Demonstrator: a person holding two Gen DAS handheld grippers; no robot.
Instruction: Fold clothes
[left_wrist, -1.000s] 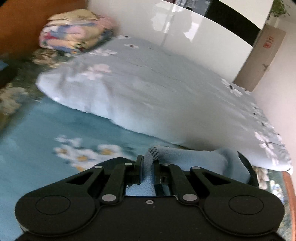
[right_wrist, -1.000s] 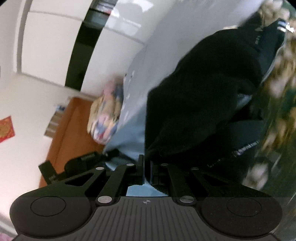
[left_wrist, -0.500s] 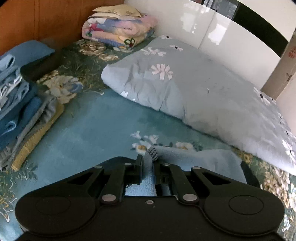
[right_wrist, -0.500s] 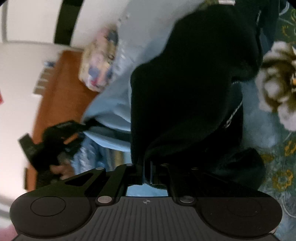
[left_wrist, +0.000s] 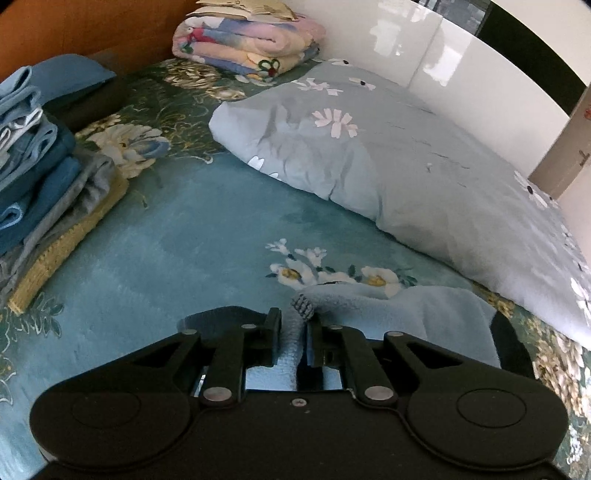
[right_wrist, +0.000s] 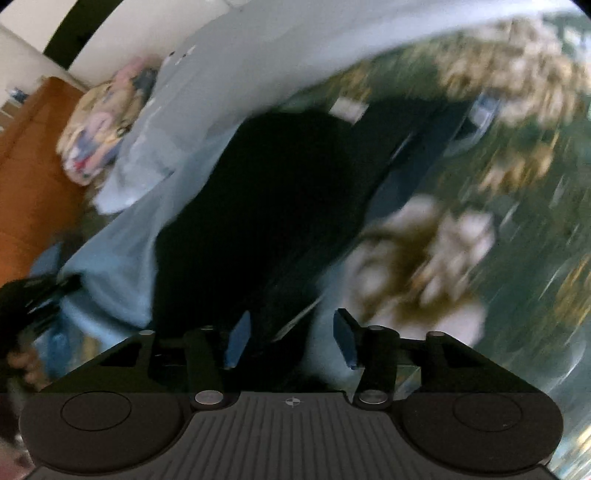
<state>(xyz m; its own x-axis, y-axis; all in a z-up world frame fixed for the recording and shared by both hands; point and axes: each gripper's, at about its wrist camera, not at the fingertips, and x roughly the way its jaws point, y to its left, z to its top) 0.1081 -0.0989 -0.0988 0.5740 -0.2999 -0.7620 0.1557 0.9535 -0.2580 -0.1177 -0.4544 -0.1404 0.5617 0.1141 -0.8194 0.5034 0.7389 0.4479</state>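
Mid-fold: my left gripper (left_wrist: 293, 334) clamps blue fleece (left_wrist: 406, 317); right gripper (right_wrist: 291, 338) jaws just opening, released black jacket (right_wrist: 266, 206). Next: re-grip, smooth.

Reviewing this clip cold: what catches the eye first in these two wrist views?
In the left wrist view, the left gripper pinches a light-blue fleece garment low on the floral bedspread, with a stack of folded clothes at left. In the blurred right view, the right gripper has just been opening, black fabric between its jaws.
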